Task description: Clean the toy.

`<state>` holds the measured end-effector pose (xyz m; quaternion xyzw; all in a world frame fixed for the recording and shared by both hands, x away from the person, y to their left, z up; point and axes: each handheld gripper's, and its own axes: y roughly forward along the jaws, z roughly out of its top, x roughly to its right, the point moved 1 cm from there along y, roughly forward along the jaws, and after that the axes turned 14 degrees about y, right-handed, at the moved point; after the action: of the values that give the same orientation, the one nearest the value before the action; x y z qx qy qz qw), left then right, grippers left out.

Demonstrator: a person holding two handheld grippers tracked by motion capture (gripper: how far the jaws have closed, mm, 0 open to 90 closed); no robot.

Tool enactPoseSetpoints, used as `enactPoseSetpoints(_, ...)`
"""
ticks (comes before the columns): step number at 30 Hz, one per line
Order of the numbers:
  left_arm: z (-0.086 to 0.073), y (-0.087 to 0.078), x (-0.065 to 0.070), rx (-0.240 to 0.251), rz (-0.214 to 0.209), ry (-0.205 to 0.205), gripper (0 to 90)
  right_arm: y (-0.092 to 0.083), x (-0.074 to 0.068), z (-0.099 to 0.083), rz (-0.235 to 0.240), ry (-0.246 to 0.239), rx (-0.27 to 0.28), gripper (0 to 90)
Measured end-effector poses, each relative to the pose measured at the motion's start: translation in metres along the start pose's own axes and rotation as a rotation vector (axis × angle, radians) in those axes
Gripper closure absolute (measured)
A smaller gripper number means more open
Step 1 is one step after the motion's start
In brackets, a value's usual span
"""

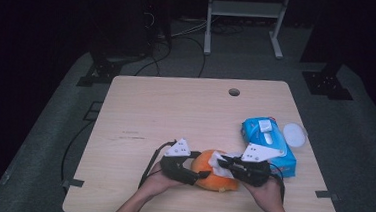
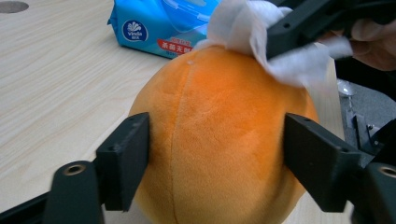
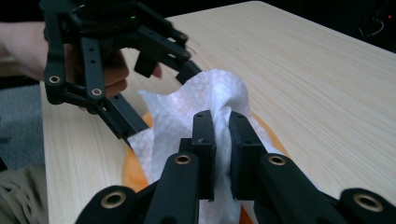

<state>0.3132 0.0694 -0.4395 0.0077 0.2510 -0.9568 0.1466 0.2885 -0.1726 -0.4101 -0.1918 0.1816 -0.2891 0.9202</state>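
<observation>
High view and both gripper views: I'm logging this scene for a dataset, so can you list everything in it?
Table: one, light wood, with a round hole near its far edge.
Plush ball: one, orange, near edge of table, between the left gripper's jaws.
Wipe: one, white, on top of the plush ball, pinched by the right gripper.
Wipes pack: one, blue, right side of table.
Lid: one, white, round, right of the wipes pack.
Left gripper: black, pads against the plush ball.
Right gripper: black, shut on the wipe.
Hands: two, at the near edge.
</observation>
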Motion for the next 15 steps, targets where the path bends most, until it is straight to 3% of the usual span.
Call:
enactPoseSetpoints(2, -0.001, 0.000, -0.002, 0.011, -0.003, -0.014, 17.9, 0.002, -0.003, 0.000, -0.012, -0.021, -0.011, 81.7)
enactPoseSetpoints(5, -0.003, 0.002, -0.004, 0.008, -0.009, -0.042, 7.6, 0.001, 0.002, -0.001, -0.006, 0.002, -0.017, 81.7)
enactPoseSetpoints(7, -0.007, 0.006, -0.007, 0.006, -0.037, -0.080, 6.7, -0.002, 0.008, -0.002, -0.024, 0.013, -0.012, 81.7)
enactPoseSetpoints(10, -0.009, 0.006, -0.008, -0.001, -0.057, -0.092, 6.4, -0.005, 0.014, -0.004, -0.061, 0.016, -0.020, 81.7)
enactPoseSetpoints(13, -0.009, 0.003, -0.006, 0.003, -0.063, -0.060, 18.3, -0.006, 0.019, -0.005, -0.061, 0.037, -0.022, 81.7)
enactPoseSetpoints(15, -0.005, 0.001, -0.002, 0.011, -0.045, -0.006, 27.2, -0.005, 0.013, -0.003, -0.049, 0.026, -0.016, 81.7)
